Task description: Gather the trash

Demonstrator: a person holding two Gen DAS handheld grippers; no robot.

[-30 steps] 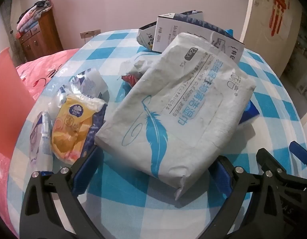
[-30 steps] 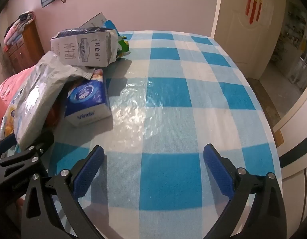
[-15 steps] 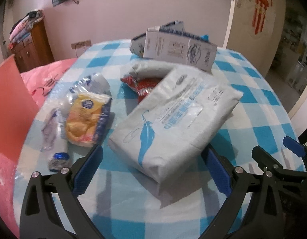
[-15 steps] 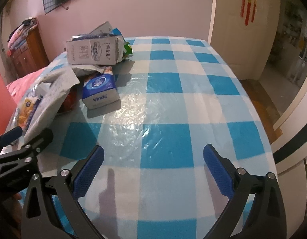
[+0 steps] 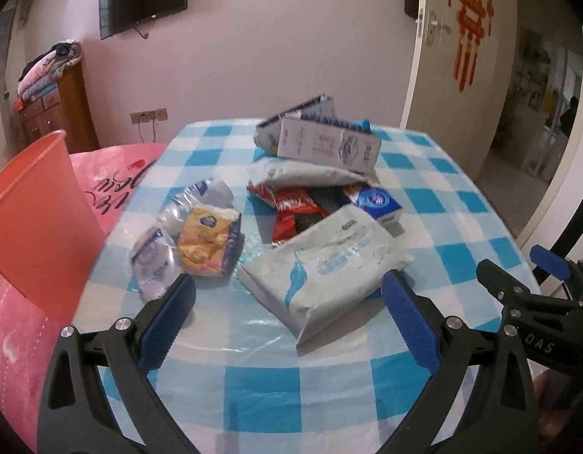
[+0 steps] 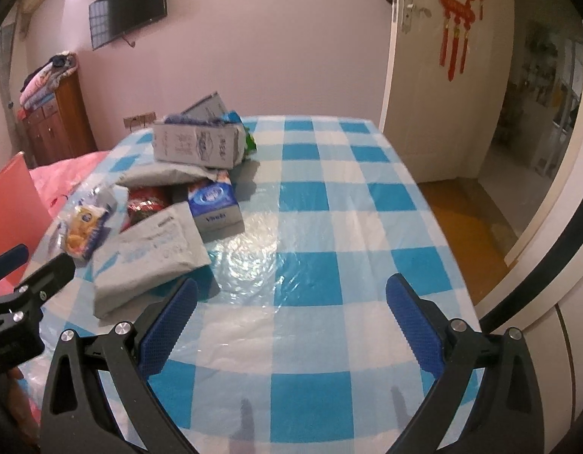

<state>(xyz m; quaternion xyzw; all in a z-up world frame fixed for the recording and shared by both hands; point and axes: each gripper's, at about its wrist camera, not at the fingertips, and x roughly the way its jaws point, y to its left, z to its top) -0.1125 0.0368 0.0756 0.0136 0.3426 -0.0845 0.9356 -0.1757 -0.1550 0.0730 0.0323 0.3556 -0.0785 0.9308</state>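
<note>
A pile of trash lies on the blue-checked table (image 5: 261, 397). Nearest is a white wet-wipes pack (image 5: 321, 268) (image 6: 151, 253) with a blue feather. Behind it sit a red snack bag (image 5: 295, 212), a blue tissue pack (image 5: 374, 204) (image 6: 216, 204), a grey milk carton (image 5: 329, 147) (image 6: 197, 143), a yellow wrapper (image 5: 208, 242) (image 6: 83, 230) and crumpled clear plastic (image 5: 151, 261). My left gripper (image 5: 287, 321) is open, just short of the wipes pack, empty. My right gripper (image 6: 291, 325) is open over bare tablecloth, right of the pile.
An orange bin (image 5: 34, 219) stands off the table's left edge, on a pink sheet (image 5: 11, 340). A wooden cabinet (image 5: 57, 113) is at the back left. A white door (image 6: 424, 75) and a doorway lie to the right. The tablecloth (image 6: 329, 227) has a glossy plastic cover.
Both grippers have pulled back and risen from the pile, so the wipes pack looks smaller and more of the trash shows. Both stayed open; nothing was picked up.
</note>
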